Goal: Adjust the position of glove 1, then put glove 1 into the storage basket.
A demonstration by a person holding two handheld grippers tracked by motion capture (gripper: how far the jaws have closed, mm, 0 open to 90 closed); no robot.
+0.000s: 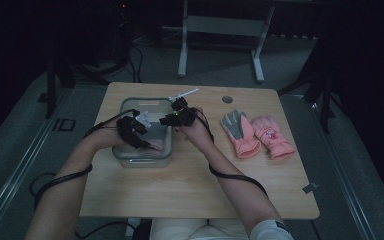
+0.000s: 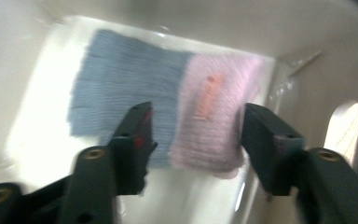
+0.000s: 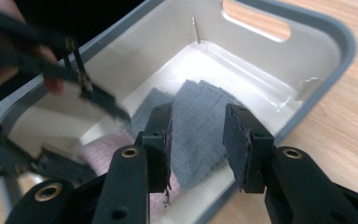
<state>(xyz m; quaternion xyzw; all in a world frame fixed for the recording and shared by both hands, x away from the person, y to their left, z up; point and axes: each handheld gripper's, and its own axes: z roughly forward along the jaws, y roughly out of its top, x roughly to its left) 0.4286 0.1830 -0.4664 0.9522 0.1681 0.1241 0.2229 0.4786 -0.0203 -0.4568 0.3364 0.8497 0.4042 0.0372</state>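
So the left tool (image 2: 193,135) is seen hanging over the inside of the bin (image 1: 125,152), jaws parted, nothing pinched between them. The right tool (image 3: 196,140) is held at the bin's rim, jaws also apart and empty. A knit glove (image 2: 168,102) is laid flat on the bin floor below both: grey-blue fingers end, pale pink cuff end with a small orange-ish patch stitched on. It's soft and ribbed looking, a bit blurry in the left gripper view.

In the right gripper view the grey part of the glove (image 3: 200,126) is seen folded or layered, pink peeking out at the lower left, and the left tool (image 3: 74,79) is caught across the top left. The bin's grey rim and handle slot are shown there too, with the wooden desk (image 3: 345,130) beside it.

From the high view a second pair of pink gloves (image 1: 257,135) is spotted lying on the desk, well apart to the right of the bin, one palm-up showing grey.
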